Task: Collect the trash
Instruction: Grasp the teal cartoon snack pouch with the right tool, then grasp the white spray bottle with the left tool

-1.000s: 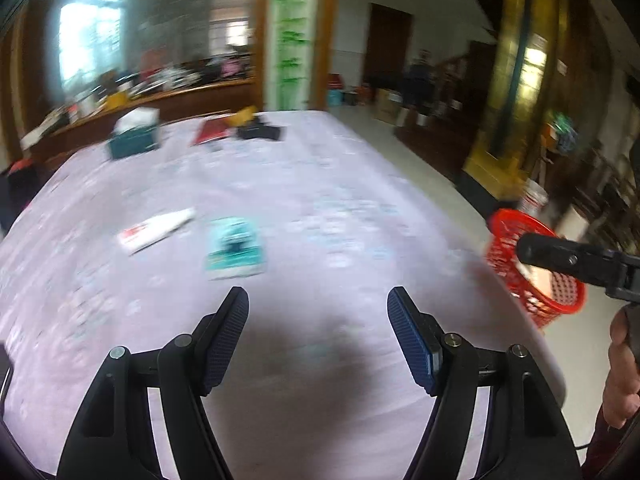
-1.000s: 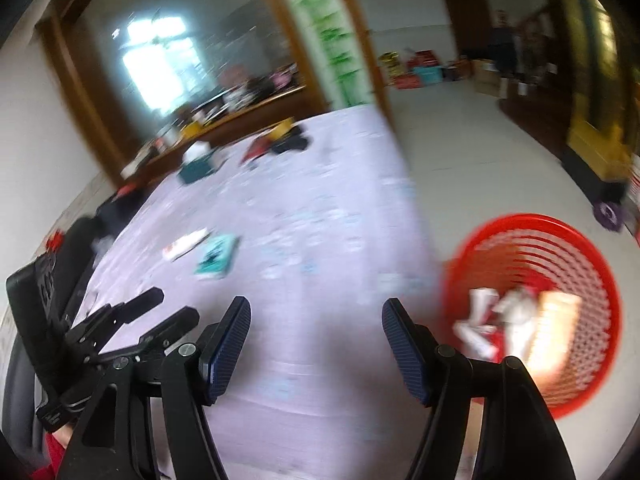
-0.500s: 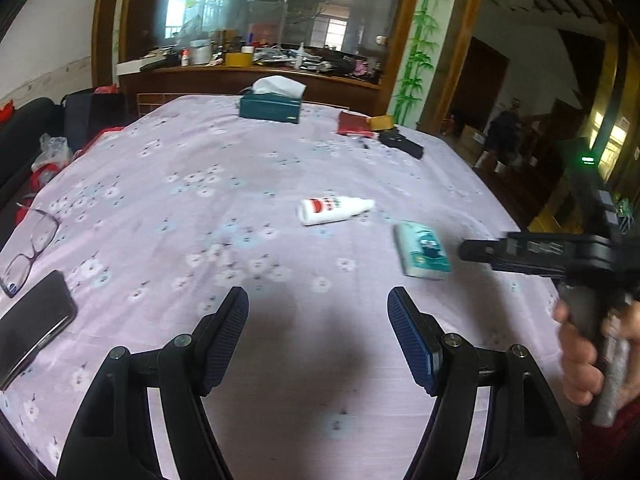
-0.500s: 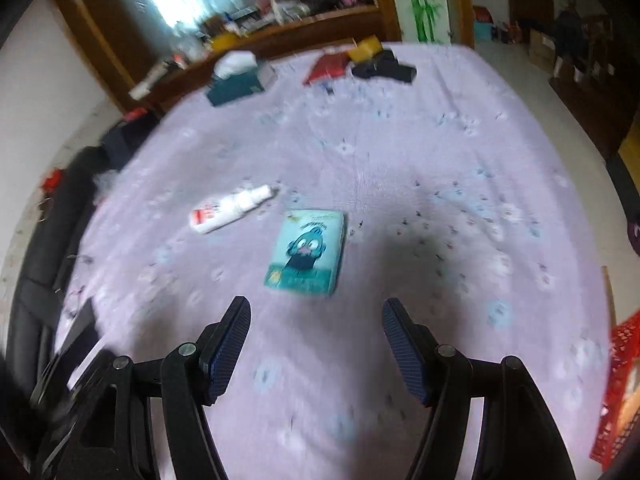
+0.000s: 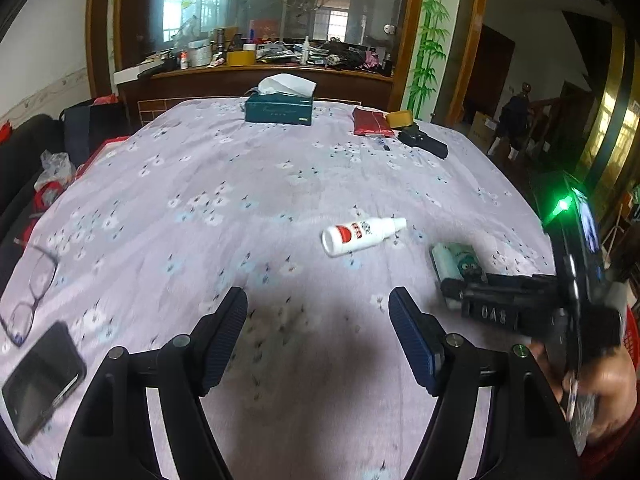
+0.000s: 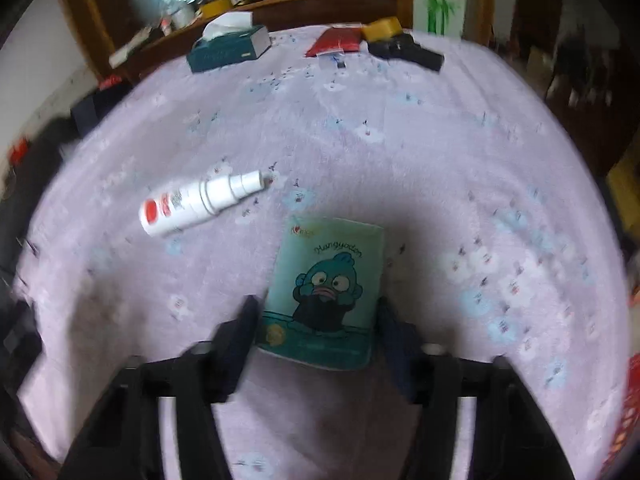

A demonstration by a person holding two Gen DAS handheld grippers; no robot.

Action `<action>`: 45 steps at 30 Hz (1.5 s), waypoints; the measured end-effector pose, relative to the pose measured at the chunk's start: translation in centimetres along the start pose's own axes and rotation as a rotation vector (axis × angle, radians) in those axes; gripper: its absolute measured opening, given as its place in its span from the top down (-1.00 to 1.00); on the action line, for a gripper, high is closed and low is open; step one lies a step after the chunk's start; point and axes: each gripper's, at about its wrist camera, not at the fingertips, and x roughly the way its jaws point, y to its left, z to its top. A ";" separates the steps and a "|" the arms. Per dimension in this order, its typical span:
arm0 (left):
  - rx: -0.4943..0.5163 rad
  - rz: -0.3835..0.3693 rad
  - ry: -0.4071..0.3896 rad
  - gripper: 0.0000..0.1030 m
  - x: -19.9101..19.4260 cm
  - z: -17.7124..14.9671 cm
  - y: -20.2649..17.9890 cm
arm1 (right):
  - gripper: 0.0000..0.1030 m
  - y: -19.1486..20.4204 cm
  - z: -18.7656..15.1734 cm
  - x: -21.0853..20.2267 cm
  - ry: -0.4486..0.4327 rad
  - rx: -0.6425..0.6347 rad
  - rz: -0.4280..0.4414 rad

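A teal tissue pack with a cartoon fish [image 6: 326, 288] lies flat on the lilac flowered tablecloth [image 6: 460, 152]. My right gripper [image 6: 316, 320] is open, its jaws standing either side of the pack's near end, low over the cloth. A white spray bottle with red print [image 6: 200, 204] lies on its side left of the pack. In the left wrist view the bottle [image 5: 360, 236] and the pack [image 5: 456, 264] lie ahead to the right, with the right gripper over the pack. My left gripper [image 5: 318, 324] is open and empty above the cloth.
A teal tissue box [image 5: 279, 108], a red packet [image 5: 370, 126], a yellow block [image 5: 399, 118] and a black object [image 5: 424, 142] lie at the far edge. Glasses [image 5: 30, 300] and a phone [image 5: 40, 380] lie near left. A red basket's edge [image 6: 628, 412] shows at right.
The right gripper swung from the red basket back over the table and came down around the tissue pack. The left gripper turned left toward the table and stayed open.
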 end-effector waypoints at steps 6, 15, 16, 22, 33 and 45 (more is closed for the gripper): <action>0.094 0.011 0.007 -0.53 2.2 2.3 -2.3 | 0.27 -1.4 -0.4 -0.4 -0.051 -0.031 0.037; 0.238 -0.042 0.135 -0.56 9.1 5.0 -4.5 | 0.29 -5.0 0.3 -2.6 -0.150 0.062 0.121; 0.244 -0.045 0.145 -0.56 9.7 5.1 -4.5 | 0.29 -5.2 0.4 -2.7 -0.150 0.070 0.121; 0.320 -0.040 0.168 -0.56 12.2 5.2 -5.2 | 0.29 -6.3 0.7 -2.8 -0.144 0.128 0.141; 0.305 -0.019 0.246 0.15 14.8 5.0 -5.2 | 0.29 -6.2 0.5 -2.5 -0.129 0.129 0.156; 0.189 0.021 0.225 0.43 14.7 4.6 -5.6 | 0.29 -5.9 0.4 -2.4 -0.121 0.112 0.145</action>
